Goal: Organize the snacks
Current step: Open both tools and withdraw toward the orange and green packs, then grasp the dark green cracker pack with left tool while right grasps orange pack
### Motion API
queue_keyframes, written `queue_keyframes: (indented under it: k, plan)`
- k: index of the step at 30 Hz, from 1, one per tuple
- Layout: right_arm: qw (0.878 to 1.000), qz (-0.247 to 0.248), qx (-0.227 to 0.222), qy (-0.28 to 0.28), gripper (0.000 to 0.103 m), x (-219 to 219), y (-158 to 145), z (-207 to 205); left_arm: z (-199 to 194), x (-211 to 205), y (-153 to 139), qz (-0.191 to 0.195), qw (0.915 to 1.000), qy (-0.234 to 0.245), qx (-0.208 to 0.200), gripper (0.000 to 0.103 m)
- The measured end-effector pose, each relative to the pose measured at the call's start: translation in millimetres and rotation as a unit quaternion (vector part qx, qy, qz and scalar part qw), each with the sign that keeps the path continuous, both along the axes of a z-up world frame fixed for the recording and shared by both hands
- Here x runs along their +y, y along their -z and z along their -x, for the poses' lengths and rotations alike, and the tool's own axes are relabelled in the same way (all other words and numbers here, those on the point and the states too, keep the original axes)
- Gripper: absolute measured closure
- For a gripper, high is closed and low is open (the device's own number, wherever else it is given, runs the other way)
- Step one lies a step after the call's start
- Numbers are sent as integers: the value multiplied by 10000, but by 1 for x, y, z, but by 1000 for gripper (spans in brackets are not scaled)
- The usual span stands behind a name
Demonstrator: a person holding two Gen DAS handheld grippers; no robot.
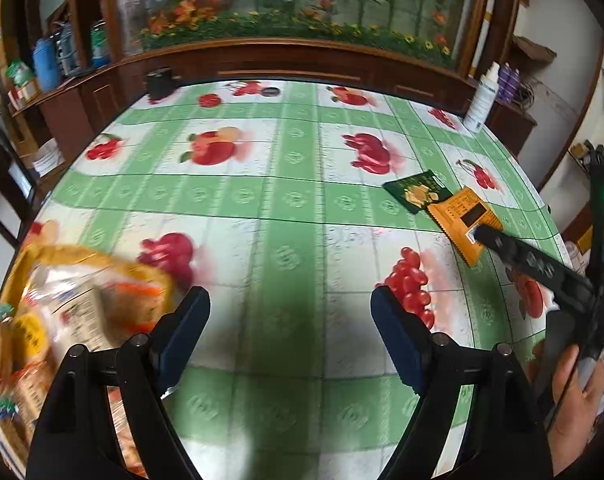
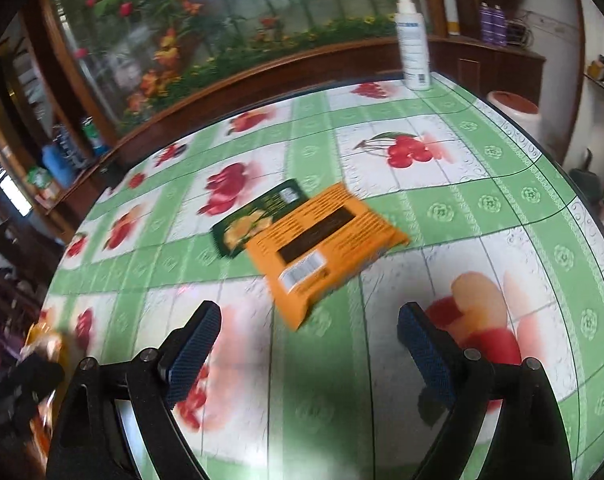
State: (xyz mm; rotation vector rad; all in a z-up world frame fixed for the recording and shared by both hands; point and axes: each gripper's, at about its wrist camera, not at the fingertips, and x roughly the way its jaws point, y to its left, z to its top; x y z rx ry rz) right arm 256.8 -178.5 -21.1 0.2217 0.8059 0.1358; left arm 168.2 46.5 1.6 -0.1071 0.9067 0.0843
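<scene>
Right wrist view, nearest first: the right claw [image 2: 309, 342] hangs spread wide and empty over the counter [image 2: 501, 216] with its fruit-print cloth, its blue pads well apart. Just ahead of the fingertips lies the orange snack packet [image 2: 325, 246], flat and printed side up, its near corner pointing toward the gap between the pads. It overlaps one end of the dark green snack packet [image 2: 258, 218], which lies flat behind it. Beyond them, near the far edge, stands a white spray bottle [image 2: 411, 44], upright and well apart from the snacks. From the left wrist view, the left claw [image 1: 290, 312] is also spread and holds nothing; beside it on the left sits a yellow basket [image 1: 82, 254] already heaped with packets, blurred, so their kinds cannot be told. The step in hand looks like picking up the orange packet to carry it to the basket. To do that well, the right claw should come in low along the counter, straddle the packet's near edge, and close on the orange wrapper alone. Taking it away from the overlap keeps the green one from dragging. A thin flat packet may slip, so the pinch wants to land well in from the crimped edge.
</scene>
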Motion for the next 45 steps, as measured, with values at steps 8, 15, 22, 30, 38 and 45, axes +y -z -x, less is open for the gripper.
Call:
queue_keyframes:
  k: [8,15,22,30,38,45]
  plan:
    - [9942,960,-180,457,11,17,-8,-52,-38,-6,10,-63,9998,-13,178,20]
    - [9873,1551,-51,345,9,18,1,-63,-92,-36,11,-381,9976,514,281,20]
    - [9860,1611,229,350,4,-24,1,-35,-136,-90,28,-788,9862,1392,419,20]
    - [9984,29,89,558,4,-89,-17,5,-166,-124,39,-1088,9741,1960,293,20]
    - [9997,62,151,168,4,-58,-12,-2,-179,-128,43,-896,9736,2092,159,24]
    - [9995,129,291,-28,5,-32,-5,-14,-178,-130,40,-708,9733,2176,194,69]
